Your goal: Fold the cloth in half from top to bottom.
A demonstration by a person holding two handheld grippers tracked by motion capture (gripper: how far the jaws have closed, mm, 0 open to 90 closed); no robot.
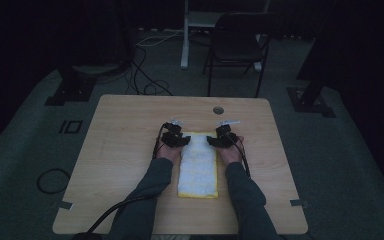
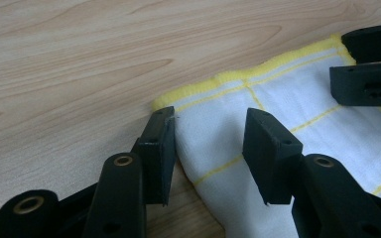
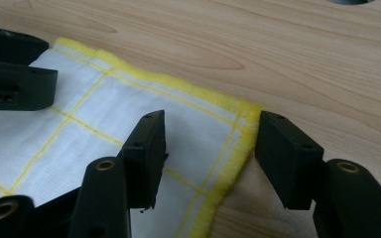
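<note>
A white cloth with a yellow hem and thin yellow grid lines [image 1: 198, 165] lies folded into a long strip on the wooden table [image 1: 120, 130]. My left gripper [image 1: 176, 136] stands open at the cloth's far left corner [image 2: 213, 130], one jaw on the wood and one over the fabric. At the far right corner [image 3: 228, 144], my right gripper [image 1: 222, 136] is open too, its jaws straddling the yellow hem. In each gripper view the other gripper shows at the frame's edge, over the cloth.
A round cable hole [image 1: 218, 110] is in the table beyond the cloth. Behind the table stand a dark folding chair [image 1: 237, 45] and a white post [image 1: 185, 35], with cables [image 1: 145, 75] across the floor.
</note>
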